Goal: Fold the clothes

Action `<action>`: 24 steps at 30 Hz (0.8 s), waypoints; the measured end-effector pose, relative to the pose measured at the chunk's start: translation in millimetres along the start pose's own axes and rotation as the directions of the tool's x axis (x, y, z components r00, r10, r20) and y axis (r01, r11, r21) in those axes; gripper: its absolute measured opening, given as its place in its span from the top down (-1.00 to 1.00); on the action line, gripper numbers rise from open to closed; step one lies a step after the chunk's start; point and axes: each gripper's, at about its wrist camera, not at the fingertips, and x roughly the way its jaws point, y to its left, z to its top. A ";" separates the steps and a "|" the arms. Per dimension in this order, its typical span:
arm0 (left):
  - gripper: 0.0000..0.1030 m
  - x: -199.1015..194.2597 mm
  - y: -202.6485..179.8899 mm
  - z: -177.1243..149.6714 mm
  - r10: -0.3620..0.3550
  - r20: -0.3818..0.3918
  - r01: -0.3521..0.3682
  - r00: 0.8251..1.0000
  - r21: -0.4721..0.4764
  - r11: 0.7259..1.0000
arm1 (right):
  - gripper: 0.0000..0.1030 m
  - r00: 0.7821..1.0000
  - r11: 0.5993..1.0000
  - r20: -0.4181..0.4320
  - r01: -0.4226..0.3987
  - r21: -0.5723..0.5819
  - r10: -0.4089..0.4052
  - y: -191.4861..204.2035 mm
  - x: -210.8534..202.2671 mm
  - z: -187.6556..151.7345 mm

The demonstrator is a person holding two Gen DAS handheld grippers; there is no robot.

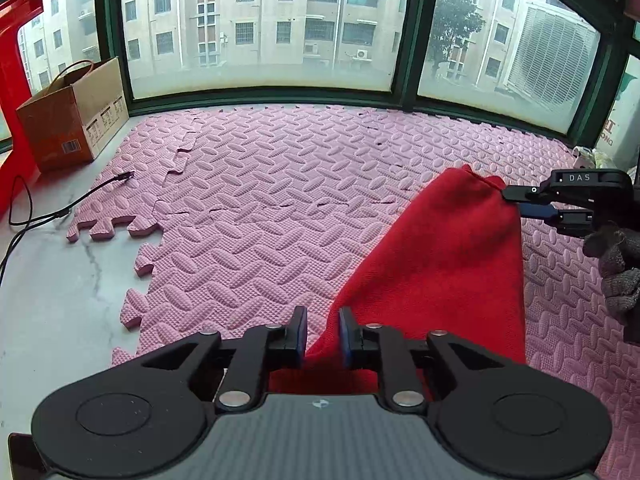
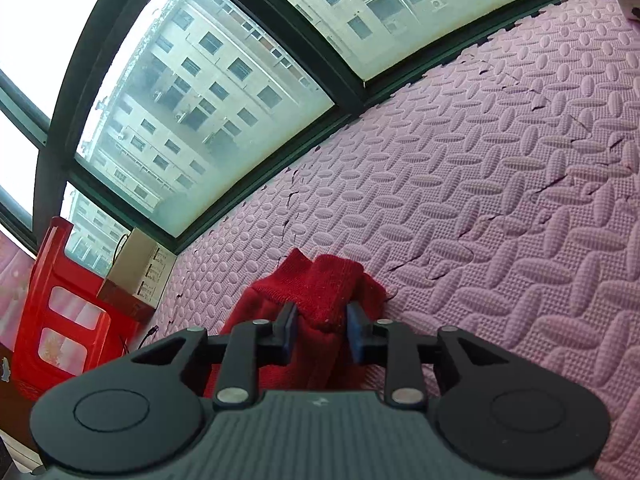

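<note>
Left wrist view: red cloth (image 1: 436, 264), soft, light, limp; edge lay between slightly parted left gripper (image 1: 323, 334), far corner bunched in right gripper (image 1: 524, 202).

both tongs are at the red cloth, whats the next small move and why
Probably close the left tongs on the red cloth: their pads stand apart with its corner between them, while the right tongs hold the far edge raised over the pink mat.
</note>
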 end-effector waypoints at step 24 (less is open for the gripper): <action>0.73 -39.6 -2.2 -44.1 0.019 0.052 -0.003 0.998 -0.278 0.961 | 0.30 0.991 0.821 -0.029 0.090 -0.564 -0.128 75.9 22.3 -30.5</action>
